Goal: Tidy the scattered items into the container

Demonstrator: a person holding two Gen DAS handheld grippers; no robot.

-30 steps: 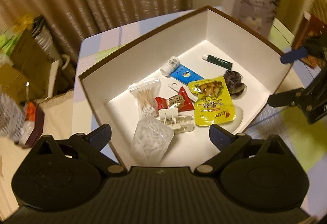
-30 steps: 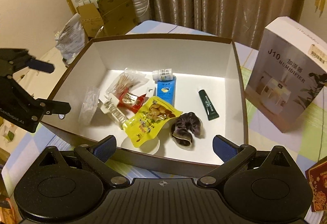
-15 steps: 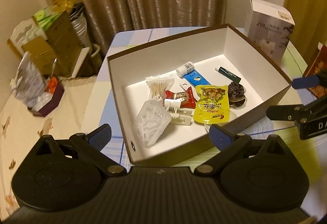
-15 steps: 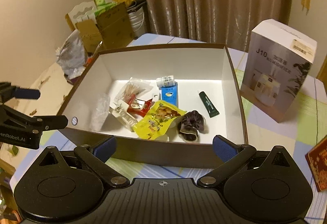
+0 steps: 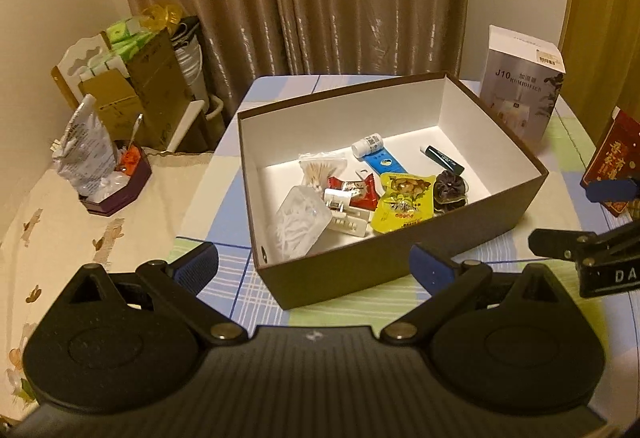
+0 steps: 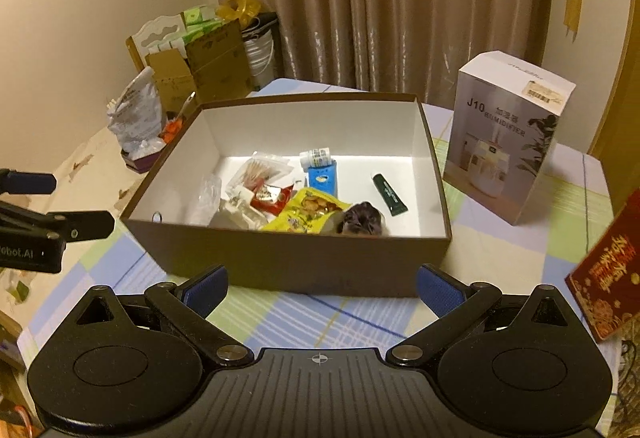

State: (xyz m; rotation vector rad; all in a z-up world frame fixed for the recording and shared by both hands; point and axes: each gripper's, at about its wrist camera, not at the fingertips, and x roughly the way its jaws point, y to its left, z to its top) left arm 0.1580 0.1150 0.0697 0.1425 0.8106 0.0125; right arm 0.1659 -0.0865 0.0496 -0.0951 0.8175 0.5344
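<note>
I hold the left tongs [image 5: 314, 268] and right tongs [image 6: 322, 286] spread wide and empty, both short of the box [image 6: 304, 264] on the table [image 6: 280, 318]. The items lie inside the box, including a yellow pouch [image 5: 404, 202] and green tube [image 6: 389, 195]. The carton [image 6: 508, 134] beside it reads "J10 HUMIDIFIER".

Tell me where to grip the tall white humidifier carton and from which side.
Grip the tall white humidifier carton across its narrow upper sides, coming from above or the front with the right gripper. It stands upright beside the brown box, its top clear.
</note>
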